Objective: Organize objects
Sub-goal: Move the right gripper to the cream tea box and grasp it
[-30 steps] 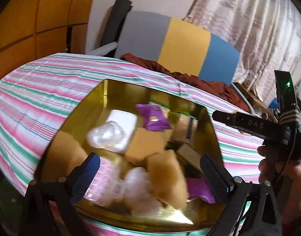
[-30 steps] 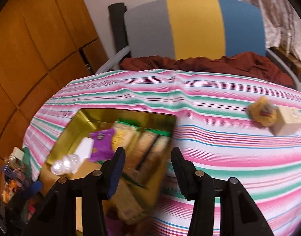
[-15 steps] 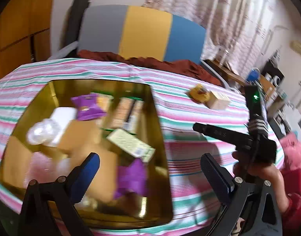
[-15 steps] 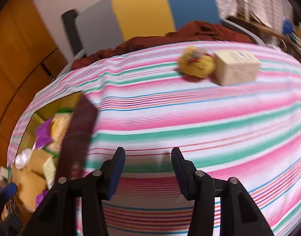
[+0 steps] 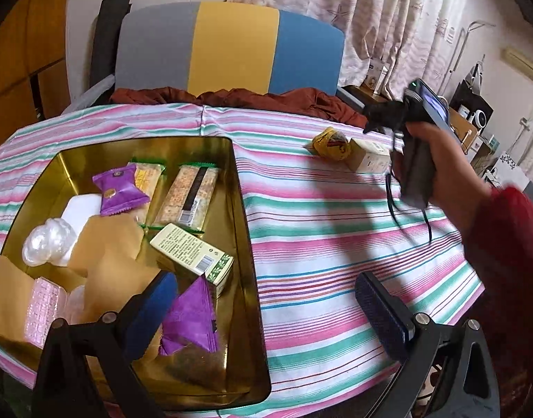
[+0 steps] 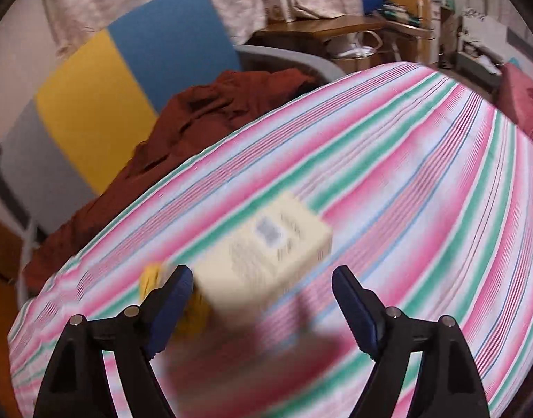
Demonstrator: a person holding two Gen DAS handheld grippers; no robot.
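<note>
While the right tongs (image 6: 261,299) gape over a cream box (image 6: 266,257), nothing is gripped. Left tongs (image 5: 266,308) gape above the gold tin (image 5: 245,244), empty.

Motion blur smears the cream box (image 6: 266,257), its print unreadable.

Left gripper (image 5: 266,310) hangs low with its blue-padded fingers (image 5: 379,308) spread wide, nothing between them. Right gripper (image 6: 263,299) — jaws parted wide too — sits gripped in the right hand (image 5: 437,170), red sleeve at the wrist.
</note>
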